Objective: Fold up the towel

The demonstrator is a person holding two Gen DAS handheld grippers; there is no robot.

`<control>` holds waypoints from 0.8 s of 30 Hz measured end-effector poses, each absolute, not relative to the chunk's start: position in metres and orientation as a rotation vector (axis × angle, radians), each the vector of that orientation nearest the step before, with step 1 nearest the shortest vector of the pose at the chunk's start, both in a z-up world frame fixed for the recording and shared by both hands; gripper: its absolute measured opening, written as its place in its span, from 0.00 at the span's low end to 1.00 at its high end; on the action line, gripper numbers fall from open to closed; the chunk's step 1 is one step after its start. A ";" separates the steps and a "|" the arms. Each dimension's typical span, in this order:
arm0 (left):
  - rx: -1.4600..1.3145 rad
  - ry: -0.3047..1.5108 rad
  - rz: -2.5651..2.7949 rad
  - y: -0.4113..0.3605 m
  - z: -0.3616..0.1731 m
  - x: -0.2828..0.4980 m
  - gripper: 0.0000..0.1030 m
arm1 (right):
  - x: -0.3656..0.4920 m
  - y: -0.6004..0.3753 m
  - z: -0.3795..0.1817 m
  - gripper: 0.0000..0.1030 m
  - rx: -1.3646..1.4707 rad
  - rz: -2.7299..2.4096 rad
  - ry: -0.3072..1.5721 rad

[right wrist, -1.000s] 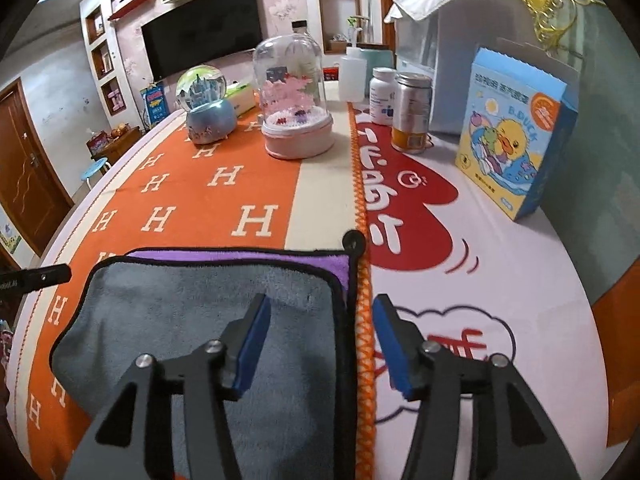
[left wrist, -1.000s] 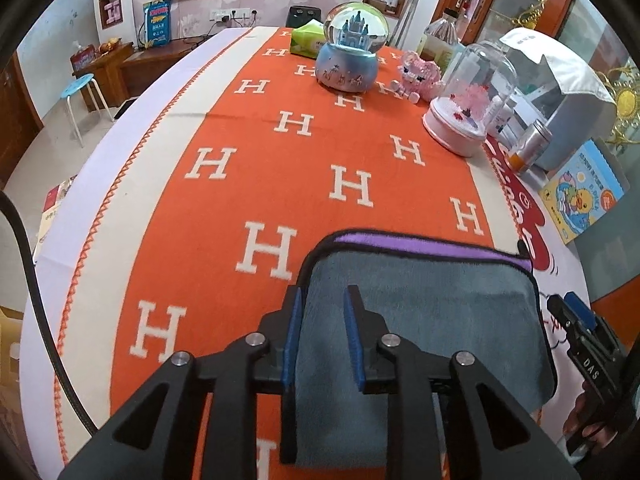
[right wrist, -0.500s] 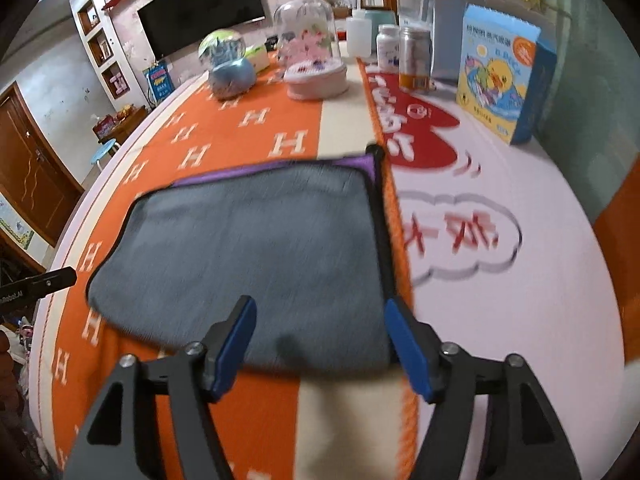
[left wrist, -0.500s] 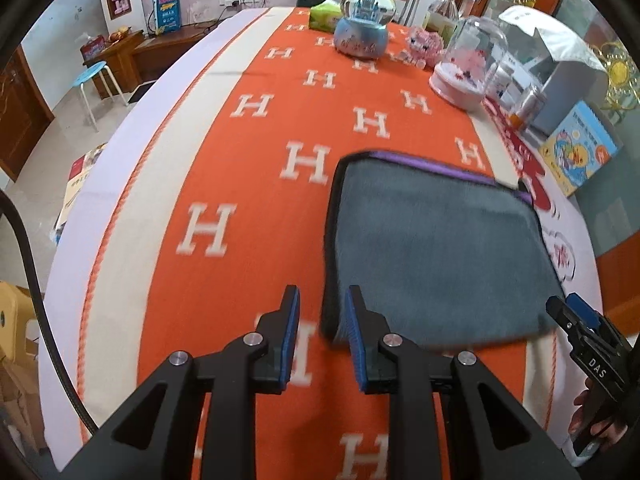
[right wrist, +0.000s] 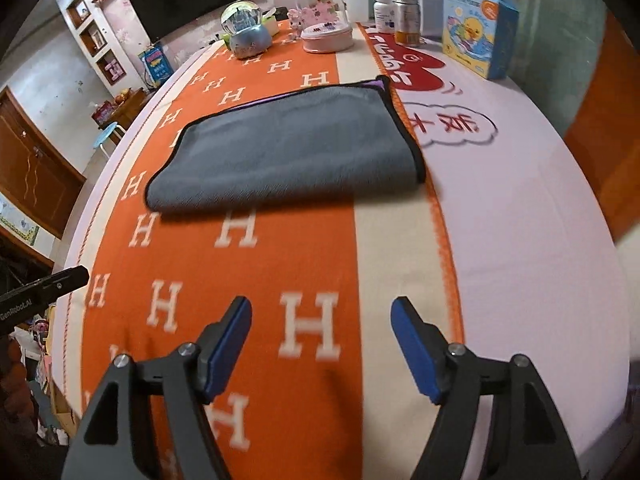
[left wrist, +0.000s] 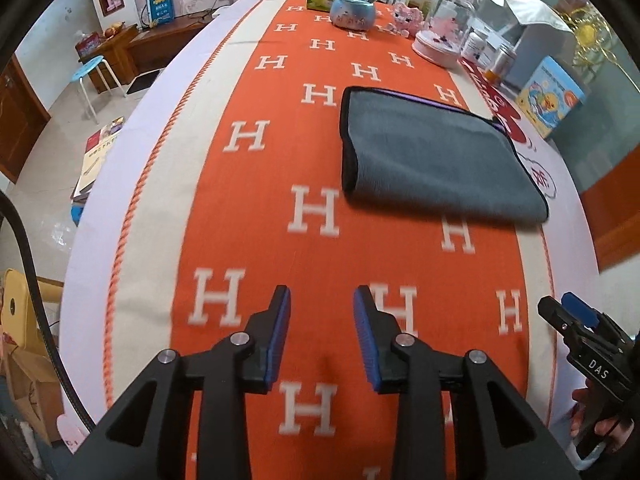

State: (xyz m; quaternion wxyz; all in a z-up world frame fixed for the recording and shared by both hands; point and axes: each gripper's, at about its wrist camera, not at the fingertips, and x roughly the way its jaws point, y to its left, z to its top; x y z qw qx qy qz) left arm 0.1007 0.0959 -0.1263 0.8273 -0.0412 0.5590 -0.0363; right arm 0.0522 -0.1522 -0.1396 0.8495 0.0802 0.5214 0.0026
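The gray towel point(left wrist: 432, 160) is lying folded flat on the orange blanket point(left wrist: 256, 216), well apart from both grippers. The left gripper point(left wrist: 322, 332) is hovering with a narrow gap, holding nothing. The right gripper point(right wrist: 322, 344) is hovering spread wide, holding nothing.

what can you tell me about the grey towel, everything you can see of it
The grey towel looks like plush microfibre with a thin black bound edge. It is folded over: a purple strip of the lower layer peeks out along the far edge, and the near edge is a soft rounded fold. It lies flat on the orange H-patterned blanket, its right end at the blanket's cream border. Nothing grips it: the left gripper and right gripper are both open, well short of it.
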 end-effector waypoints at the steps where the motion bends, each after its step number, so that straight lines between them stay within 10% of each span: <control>1: -0.086 1.185 -0.083 0.098 -0.123 0.094 0.31 | 0.043 -0.149 -0.134 0.71 0.177 0.000 1.102; 24: -0.075 1.064 -0.089 0.084 -0.015 0.001 0.63 | -0.044 -0.128 -0.014 0.90 0.152 0.007 1.062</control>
